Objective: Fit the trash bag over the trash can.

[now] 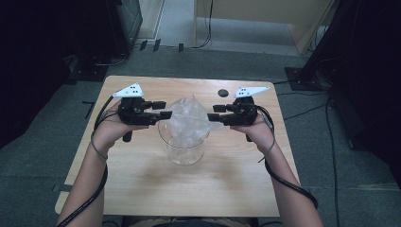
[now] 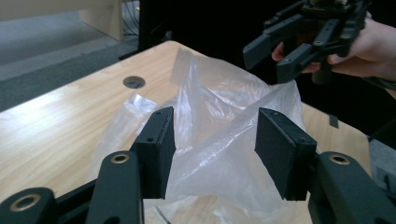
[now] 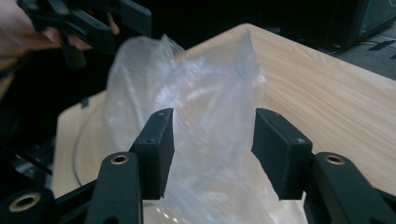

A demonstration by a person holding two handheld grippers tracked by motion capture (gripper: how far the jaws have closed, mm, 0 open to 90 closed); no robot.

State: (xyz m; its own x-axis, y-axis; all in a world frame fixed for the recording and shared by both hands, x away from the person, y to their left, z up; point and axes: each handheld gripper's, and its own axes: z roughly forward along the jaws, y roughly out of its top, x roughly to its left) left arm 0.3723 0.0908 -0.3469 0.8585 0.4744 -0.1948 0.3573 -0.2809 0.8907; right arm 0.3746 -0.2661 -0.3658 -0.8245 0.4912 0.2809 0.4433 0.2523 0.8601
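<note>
Left gripper [image 2: 212,154] fingers released, plastic bag [image 2: 224,140] between; right gripper [image 3: 210,154] likewise, bag untouched.

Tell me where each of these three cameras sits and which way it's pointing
High view: above the person's side, looking forward and down on the wooden table; both forearms, left gripper and right gripper flank a clear container with a plastic bag.
Left gripper view: rides the left gripper, facing the bag; the right gripper shows beyond.
Right gripper view: rides the right gripper, facing the bag.
Shared: all show the bag and table.
</note>
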